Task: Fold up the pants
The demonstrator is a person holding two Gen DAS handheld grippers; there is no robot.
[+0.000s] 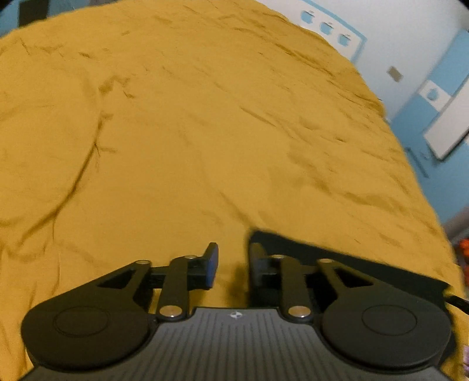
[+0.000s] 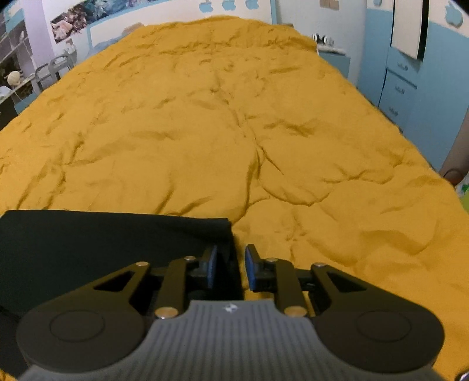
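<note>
The pants (image 2: 111, 237) are black, a flat dark slab of cloth with a straight far edge and a squared corner, lying on the near part of a bed covered by a rumpled mustard-yellow bedspread (image 2: 234, 123). In the right wrist view they fill the lower left, their right-hand edge running down between the fingers of the right tongs (image 2: 230, 268). In the left wrist view the same black cloth (image 1: 337, 260) shows at the lower right, its corner reaching to just beside the right finger of the left tongs (image 1: 233, 263) and passing under the linkage on that side.

The left tongs sit low over the bedspread, pointing along the bed, with a clear gap between the blue pad (image 1: 213, 265) and the opposite finger; yellow cloth shows through the gap and nothing is pinched. The right tongs point the same way up the bed, level and low, jaws parted by a narrow gap. The folded edge of the pants lies within that gap, but the pads (image 2: 211, 268) stand apart from each other and whether either presses the cloth cannot be told.

Beyond the bed are blue and white cabinets (image 2: 410, 82) and a white wall with blue apple shapes (image 1: 325, 26)
</note>
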